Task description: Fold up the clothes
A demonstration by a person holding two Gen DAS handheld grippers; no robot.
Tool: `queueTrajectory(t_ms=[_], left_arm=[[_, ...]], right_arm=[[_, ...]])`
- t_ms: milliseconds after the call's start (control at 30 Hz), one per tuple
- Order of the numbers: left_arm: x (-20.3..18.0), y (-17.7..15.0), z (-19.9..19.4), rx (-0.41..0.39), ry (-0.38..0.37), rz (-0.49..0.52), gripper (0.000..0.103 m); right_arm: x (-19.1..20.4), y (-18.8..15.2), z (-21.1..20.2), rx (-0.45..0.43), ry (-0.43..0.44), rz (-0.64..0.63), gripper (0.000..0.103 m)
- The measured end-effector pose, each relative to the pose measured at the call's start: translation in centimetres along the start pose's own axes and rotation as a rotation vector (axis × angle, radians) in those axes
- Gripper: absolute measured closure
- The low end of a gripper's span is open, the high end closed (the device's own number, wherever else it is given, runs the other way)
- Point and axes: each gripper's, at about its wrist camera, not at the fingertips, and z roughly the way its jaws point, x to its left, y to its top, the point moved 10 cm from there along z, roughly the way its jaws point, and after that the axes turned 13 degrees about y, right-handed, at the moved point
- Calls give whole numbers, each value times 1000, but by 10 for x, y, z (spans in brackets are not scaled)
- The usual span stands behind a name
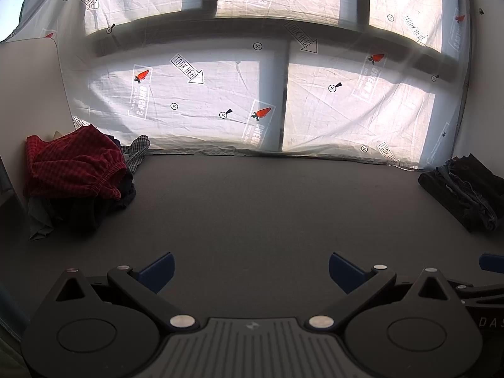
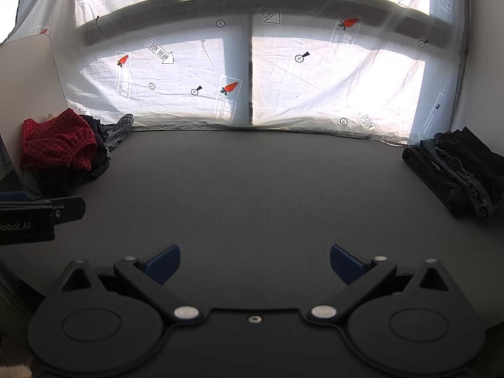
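Note:
A loose pile of clothes lies at the far left of the dark grey table, topped by red checked shorts; the shorts also show in the right wrist view. A stack of dark folded clothes sits at the far right, seen too in the right wrist view. My left gripper is open and empty above the table's near middle. My right gripper is open and empty beside it. The left gripper's body shows at the left edge of the right wrist view.
A white printed sheet with carrots and arrows hangs along the back of the table. A white panel stands at the back left, behind the clothes pile.

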Motion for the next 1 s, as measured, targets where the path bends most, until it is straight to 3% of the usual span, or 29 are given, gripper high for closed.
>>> queueTrajectory(t_ms=[1000], left_arm=[[-4,-1,4,7,-5,1,0]], right_arm=[[-1,3,0,0,-13,0,0]])
